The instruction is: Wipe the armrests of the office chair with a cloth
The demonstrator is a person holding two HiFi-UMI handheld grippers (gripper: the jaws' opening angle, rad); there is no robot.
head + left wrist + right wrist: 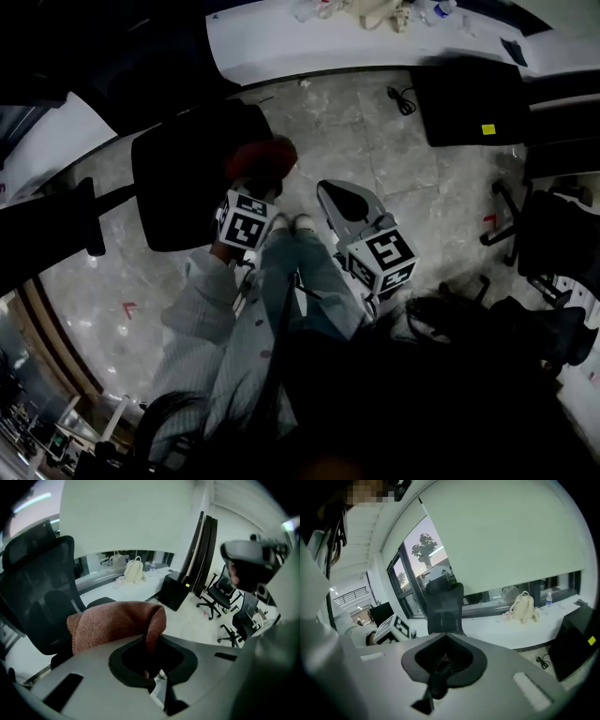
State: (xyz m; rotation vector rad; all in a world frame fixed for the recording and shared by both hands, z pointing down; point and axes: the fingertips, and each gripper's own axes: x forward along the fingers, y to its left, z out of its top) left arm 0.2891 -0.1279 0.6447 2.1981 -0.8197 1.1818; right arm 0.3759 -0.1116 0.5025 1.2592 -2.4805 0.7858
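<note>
A reddish-brown cloth (264, 157) (112, 624) hangs bunched from my left gripper (255, 184) (147, 645), which is shut on it. The cloth hangs over the near edge of the black office chair's seat (187, 178). The chair's mesh back (35, 592) rises to the left, and its armrests are lost in the dark. My right gripper (339, 199) (445, 641) is held apart to the right over the floor, jaws together and holding nothing. It faces the chair back (445, 603) and sees the left gripper's marker cube (393, 627).
A white desk (281, 42) curves along the far side, carrying a pale backpack (522, 605) and a bottle. A black computer case (469, 103) and a cable (401, 98) lie on the stone floor. More office chairs (553, 239) stand at the right. The person's legs (300, 277) are below.
</note>
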